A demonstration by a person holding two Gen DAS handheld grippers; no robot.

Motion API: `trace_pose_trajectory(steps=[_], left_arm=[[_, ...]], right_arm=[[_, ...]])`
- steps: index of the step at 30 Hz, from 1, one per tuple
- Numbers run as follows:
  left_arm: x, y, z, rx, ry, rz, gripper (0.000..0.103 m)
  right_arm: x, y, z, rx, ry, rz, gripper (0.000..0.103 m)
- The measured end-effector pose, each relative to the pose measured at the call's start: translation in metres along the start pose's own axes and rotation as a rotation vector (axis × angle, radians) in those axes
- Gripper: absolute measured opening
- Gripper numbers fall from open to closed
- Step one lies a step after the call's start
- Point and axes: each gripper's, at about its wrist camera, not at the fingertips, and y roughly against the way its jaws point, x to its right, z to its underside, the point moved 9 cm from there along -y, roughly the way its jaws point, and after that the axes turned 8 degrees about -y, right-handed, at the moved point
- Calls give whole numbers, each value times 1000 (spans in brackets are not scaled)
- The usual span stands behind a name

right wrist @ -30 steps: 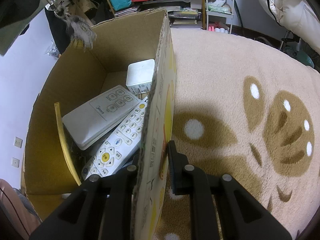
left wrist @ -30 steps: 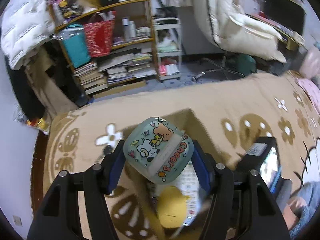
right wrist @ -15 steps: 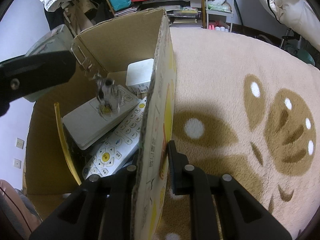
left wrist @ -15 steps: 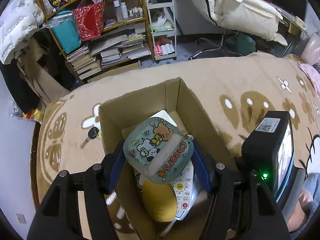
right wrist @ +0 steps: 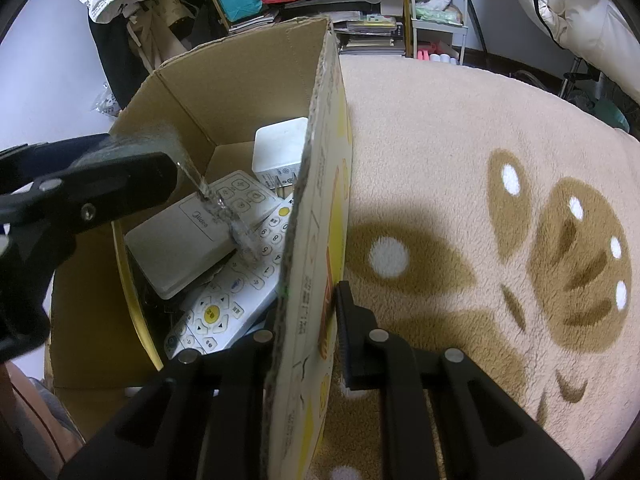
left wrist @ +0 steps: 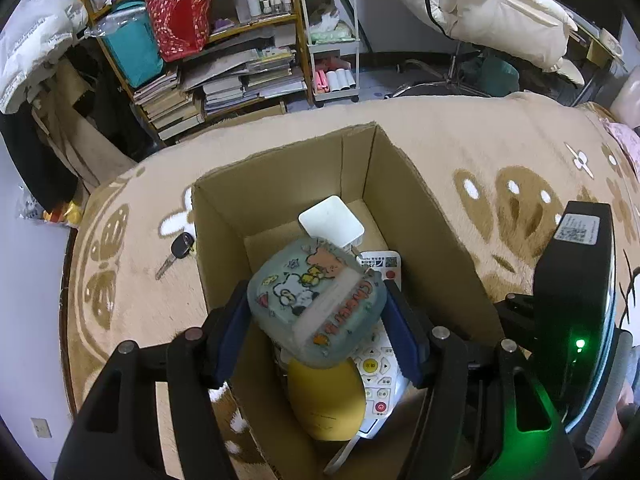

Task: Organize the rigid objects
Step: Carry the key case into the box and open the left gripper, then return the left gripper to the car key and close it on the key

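Observation:
My left gripper [left wrist: 318, 326] is shut on a rounded green case [left wrist: 316, 300] printed with cartoon animals, and holds it above the open cardboard box [left wrist: 400, 200]. In the right wrist view one left finger [right wrist: 100, 184] reaches over the box's left side, and a clear charm [right wrist: 224, 216] dangles from the case onto the remotes. Inside the box lie a white square box [left wrist: 330, 220], white remotes [left wrist: 376, 364] and a yellow object [left wrist: 324, 400]. My right gripper [right wrist: 310, 320] is shut on the box's right wall [right wrist: 316, 240], one finger inside and one outside.
The box stands on a beige plush blanket [right wrist: 460, 160] with brown patterns. A car key [left wrist: 178, 250] lies on the blanket left of the box. Beyond the bed are cluttered shelves [left wrist: 224, 60], a white trolley [left wrist: 332, 40] and a chair [left wrist: 480, 12].
My left gripper has sunk toward the box with the case, and its finger has come into the right wrist view over the box. The right gripper has kept still on the wall.

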Motion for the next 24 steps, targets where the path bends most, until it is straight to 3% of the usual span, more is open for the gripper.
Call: trace_pose_trajectory(steps=[13,15,22,24], left_arm=[[-28,28,-12,74,36,-35,64],[-38,35,-16,92,49,-48,70],[-83,30,-17,99,145,-56,73],[-99,26,-18,117,178,-47,85]], right_arm=[[1,0,-1,-1,-1,-1,16],[2,0,-1,-1,0,0,16],[2,0,0,-1,4,4,16],[2,-1,1,-1,5,4,16]])
